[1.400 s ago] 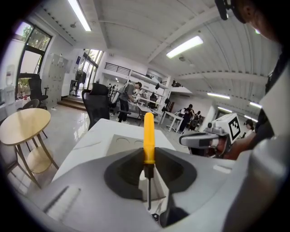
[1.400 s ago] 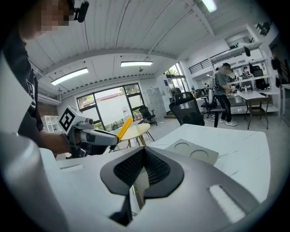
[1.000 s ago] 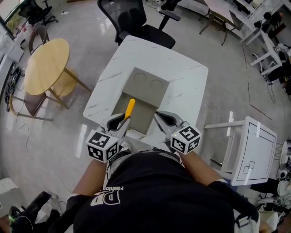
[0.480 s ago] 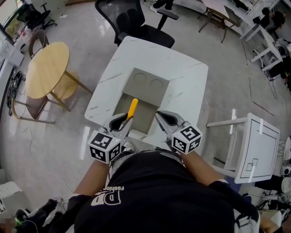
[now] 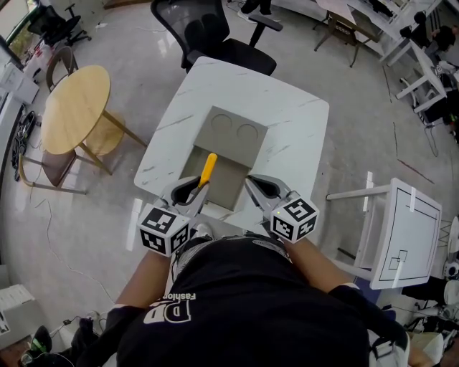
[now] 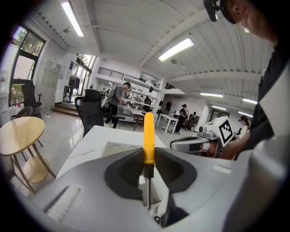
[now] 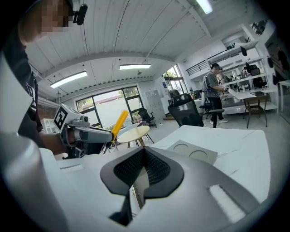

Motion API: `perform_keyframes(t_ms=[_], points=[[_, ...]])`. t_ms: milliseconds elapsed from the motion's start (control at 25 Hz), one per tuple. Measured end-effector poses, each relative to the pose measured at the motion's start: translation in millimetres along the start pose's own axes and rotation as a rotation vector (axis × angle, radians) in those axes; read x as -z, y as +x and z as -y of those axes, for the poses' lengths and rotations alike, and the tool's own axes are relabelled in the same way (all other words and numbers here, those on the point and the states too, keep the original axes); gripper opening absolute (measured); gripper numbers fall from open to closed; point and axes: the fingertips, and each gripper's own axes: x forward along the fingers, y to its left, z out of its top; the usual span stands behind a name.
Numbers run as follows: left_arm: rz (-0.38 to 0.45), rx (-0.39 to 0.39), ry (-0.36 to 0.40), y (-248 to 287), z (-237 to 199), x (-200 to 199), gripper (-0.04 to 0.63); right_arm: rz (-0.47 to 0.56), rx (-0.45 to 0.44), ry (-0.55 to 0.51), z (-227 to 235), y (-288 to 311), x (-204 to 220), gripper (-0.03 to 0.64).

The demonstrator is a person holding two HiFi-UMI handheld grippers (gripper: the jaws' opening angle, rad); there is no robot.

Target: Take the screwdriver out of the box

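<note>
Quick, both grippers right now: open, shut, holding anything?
Left gripper: closed on the screwdriver, gripped at the base of its yellow handle.
Right gripper: closed, nothing between its jaws.

I see an open-plan office hall. Black swivel chairs (image 5: 206,29), a round wooden table (image 5: 75,106) and rows of white workstations (image 5: 350,11) stand around my marble desk (image 5: 287,122). Strip lights (image 6: 176,49) run overhead; people (image 6: 118,96) work behind.

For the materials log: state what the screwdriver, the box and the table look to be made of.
Screwdriver: yellow handle looks like smooth plastic, even colour; thin dark shaft, probably steel.
Box: matt grey-brown cardboard, by its flat folded panels.
Table: smooth white top with grey veins, marble or a marble-look laminate.
</note>
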Motion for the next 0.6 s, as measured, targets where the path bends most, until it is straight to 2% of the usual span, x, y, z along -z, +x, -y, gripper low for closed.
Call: perform_keyframes(t_ms=[600], points=[[-0.009, 0.002, 0.012, -0.4, 3.0, 0.0, 0.14, -0.011, 0.001, 0.002, -1.0, -0.7, 3.7, 0.002]])
